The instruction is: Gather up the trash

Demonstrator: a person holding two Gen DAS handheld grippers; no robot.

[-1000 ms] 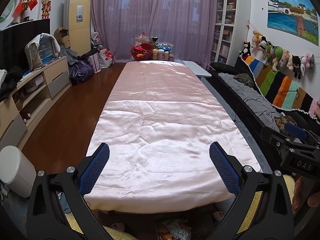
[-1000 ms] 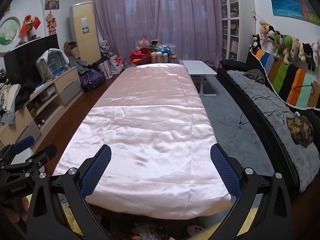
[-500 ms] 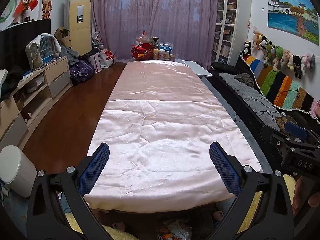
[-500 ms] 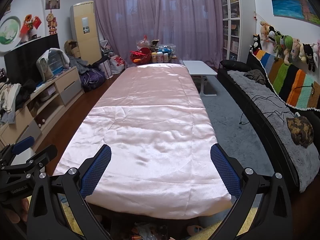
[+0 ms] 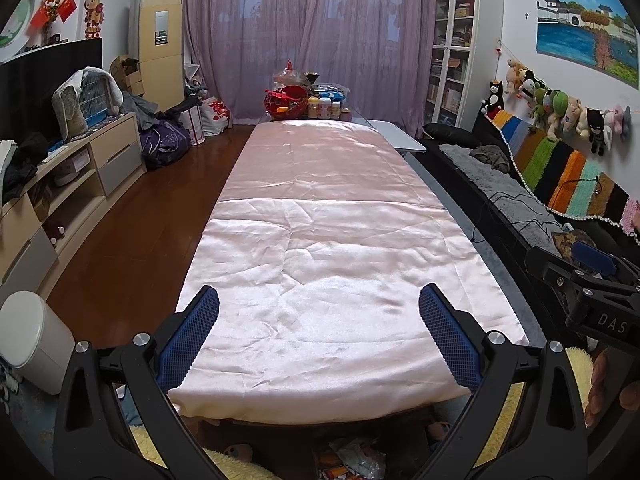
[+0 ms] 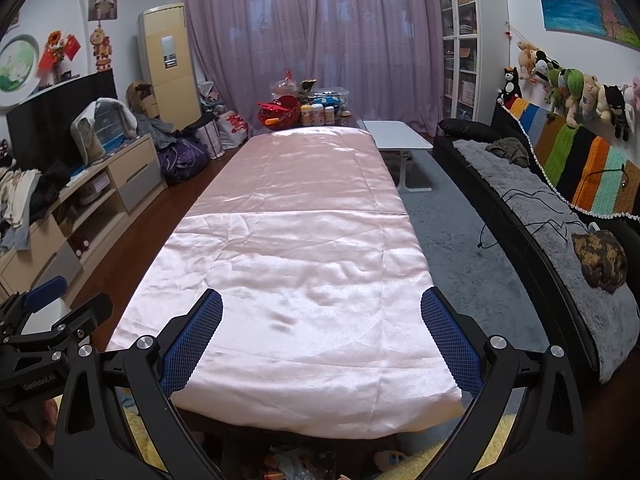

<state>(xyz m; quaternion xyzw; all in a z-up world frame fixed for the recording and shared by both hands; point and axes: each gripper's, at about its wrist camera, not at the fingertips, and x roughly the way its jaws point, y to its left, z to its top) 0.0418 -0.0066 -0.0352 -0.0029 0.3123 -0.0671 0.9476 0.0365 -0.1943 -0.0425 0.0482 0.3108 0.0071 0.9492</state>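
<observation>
A long table under a pink satin cloth point(image 5: 320, 240) runs away from me; it also shows in the right wrist view point(image 6: 296, 248). My left gripper point(image 5: 320, 300) is open and empty above the cloth's near end. My right gripper point(image 6: 322, 304) is open and empty beside it, to the right. Crumpled wrappers point(image 5: 356, 458) lie on the floor under the table's near edge, also seen in the right wrist view point(image 6: 296, 462). A white bin point(image 5: 28, 336) stands on the floor at the left.
A red basket point(image 5: 286, 100) and jars point(image 5: 326, 106) crowd the table's far end. A low cabinet point(image 5: 60, 184) lines the left wall. A black sofa with a grey throw point(image 6: 540, 208) lines the right. A small white table point(image 6: 396, 136) stands beside it.
Both grippers have held almost still and stayed open. The left view has shifted very slightly.
</observation>
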